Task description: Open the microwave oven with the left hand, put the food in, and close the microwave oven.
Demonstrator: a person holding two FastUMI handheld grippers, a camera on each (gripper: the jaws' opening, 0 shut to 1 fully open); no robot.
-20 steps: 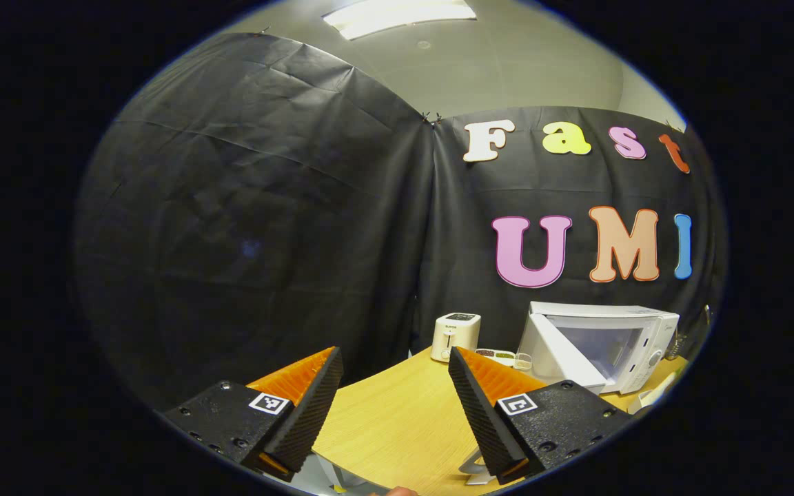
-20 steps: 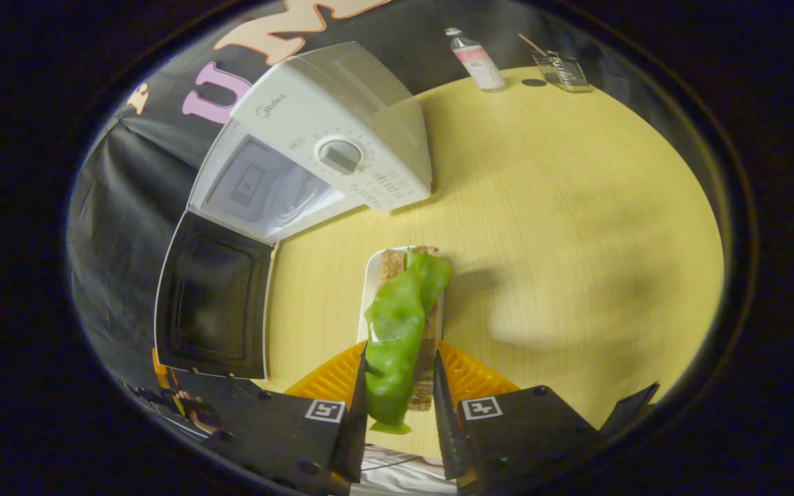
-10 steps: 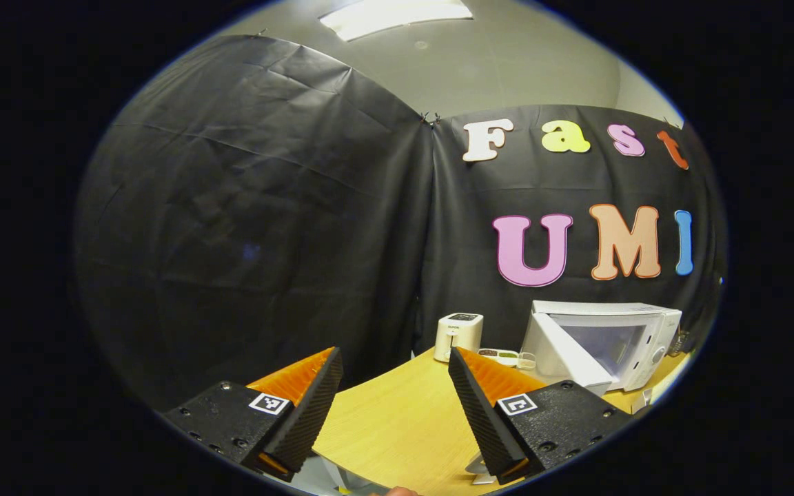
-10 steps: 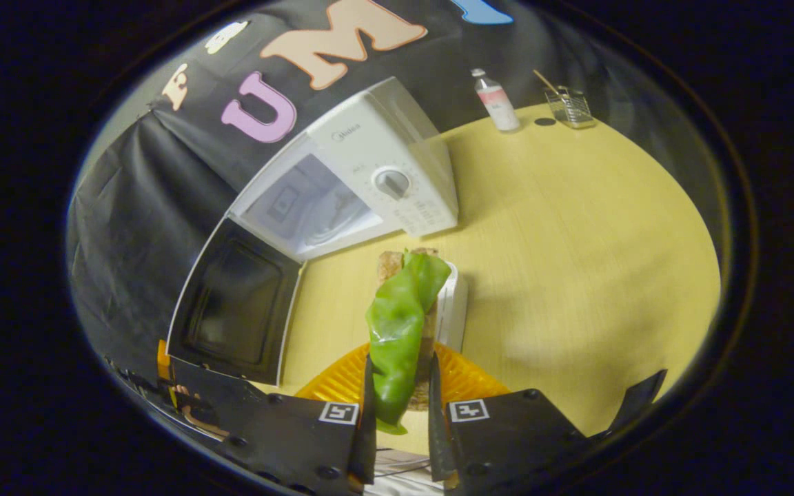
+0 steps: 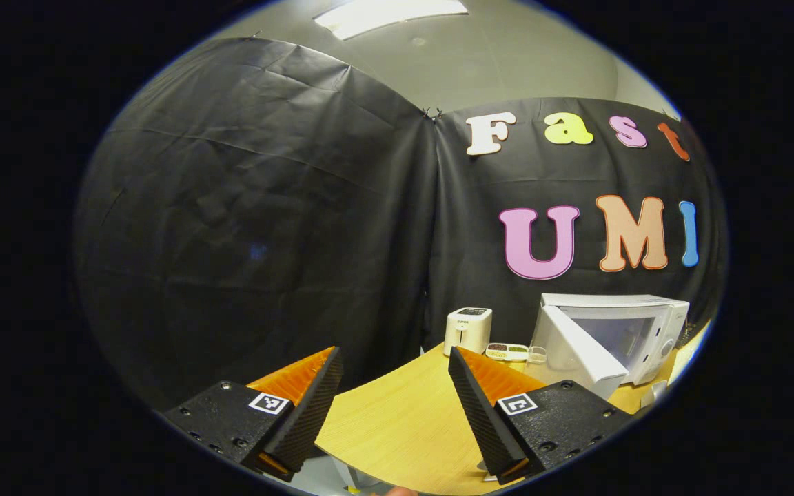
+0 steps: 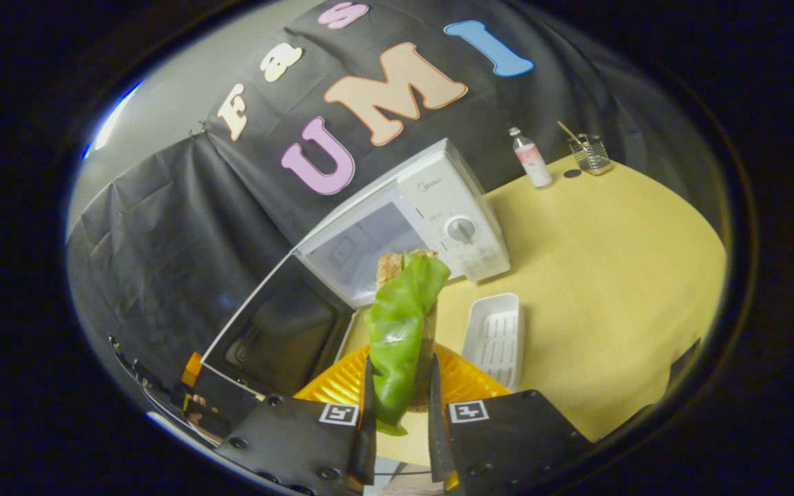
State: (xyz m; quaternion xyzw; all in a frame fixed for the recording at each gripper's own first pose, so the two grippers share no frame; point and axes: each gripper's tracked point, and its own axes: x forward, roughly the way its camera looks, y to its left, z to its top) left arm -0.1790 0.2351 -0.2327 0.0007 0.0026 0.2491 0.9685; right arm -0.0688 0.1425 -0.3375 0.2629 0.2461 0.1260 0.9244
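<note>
Lifted off the tray within the last second, the food is now hanging clear above the table, a slab of bread with a green leaf draped over it. The right gripper is clenching it, both fingers pressing on its lower end, and is rising and tipping toward the microwave. The tray is sitting empty on the table just in front of the microwave. The door is standing wide open, swung down toward the table's near edge, so the opening step looks done and the carry is under way. The left gripper is hanging released over the near edge, well apart from the microwave, drifting only slightly. Judging from this, the food next needs guiding into the cavity.
</note>
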